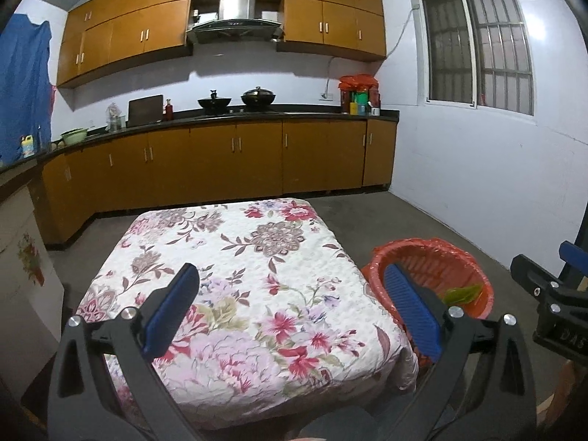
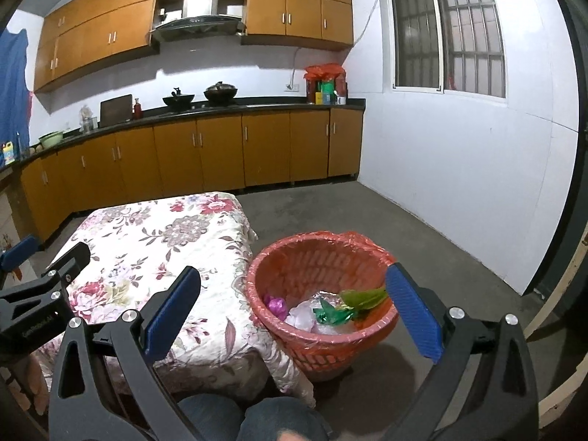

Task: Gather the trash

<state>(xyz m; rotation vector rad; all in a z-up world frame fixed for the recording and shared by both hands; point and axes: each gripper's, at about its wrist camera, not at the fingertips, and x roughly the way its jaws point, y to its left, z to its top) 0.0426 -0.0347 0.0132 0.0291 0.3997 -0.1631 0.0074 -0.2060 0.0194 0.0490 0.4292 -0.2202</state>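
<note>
Now both tongs [image 1: 290, 308] [image 2: 294, 310] apart, wrappers [image 2: 332, 312] inside red bin [image 2: 367, 327].

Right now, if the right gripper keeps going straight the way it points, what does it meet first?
Most likely the orange bin. The open right gripper points at its near rim and the wrappers inside, with nothing visible in between. The floral table lies off to its left. Depth is hard to judge through the fisheye.
</note>
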